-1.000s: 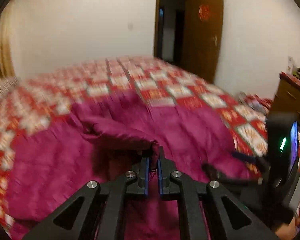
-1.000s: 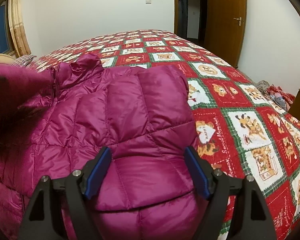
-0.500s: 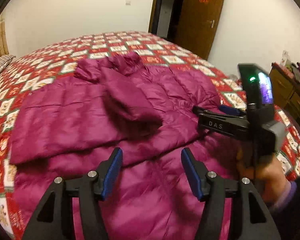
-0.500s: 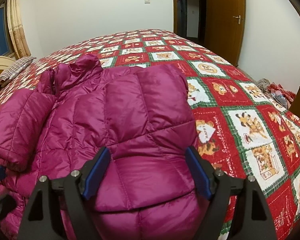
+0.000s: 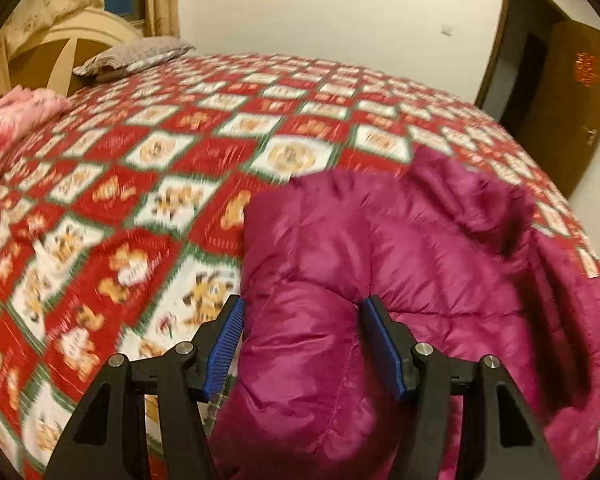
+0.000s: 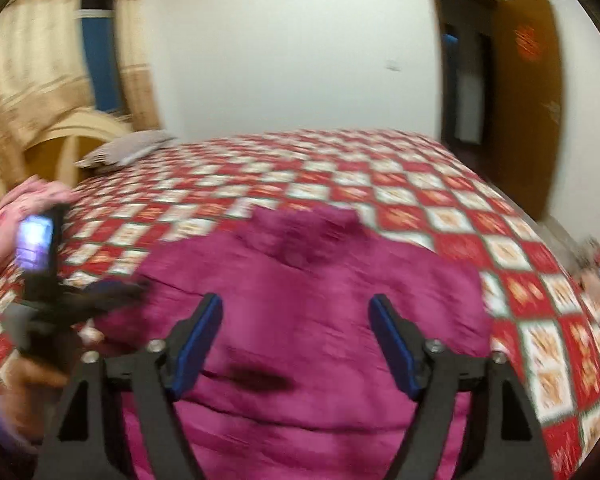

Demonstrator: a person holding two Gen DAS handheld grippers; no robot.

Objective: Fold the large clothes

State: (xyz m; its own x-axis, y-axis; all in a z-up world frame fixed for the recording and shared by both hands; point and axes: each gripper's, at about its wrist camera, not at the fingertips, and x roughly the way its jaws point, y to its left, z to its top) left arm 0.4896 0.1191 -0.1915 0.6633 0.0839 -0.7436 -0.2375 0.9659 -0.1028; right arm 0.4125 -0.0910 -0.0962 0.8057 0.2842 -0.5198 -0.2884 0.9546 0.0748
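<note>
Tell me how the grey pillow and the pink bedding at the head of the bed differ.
The grey pillow is dull grey with a fine pattern; the pink bedding is bright pink and looks floral. The pillow lies as one flat slab, while the pink bedding is bunched in a rumpled heap. The pillow sits farther along the headboard; the bedding lies nearer the camera. Both rest on the red patchwork quilt.

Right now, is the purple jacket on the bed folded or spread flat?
Partly folded. The purple jacket has a padded section doubled over its body on the quilt; its collar still sticks up. How far the folding has gone: cannot tell.
</note>
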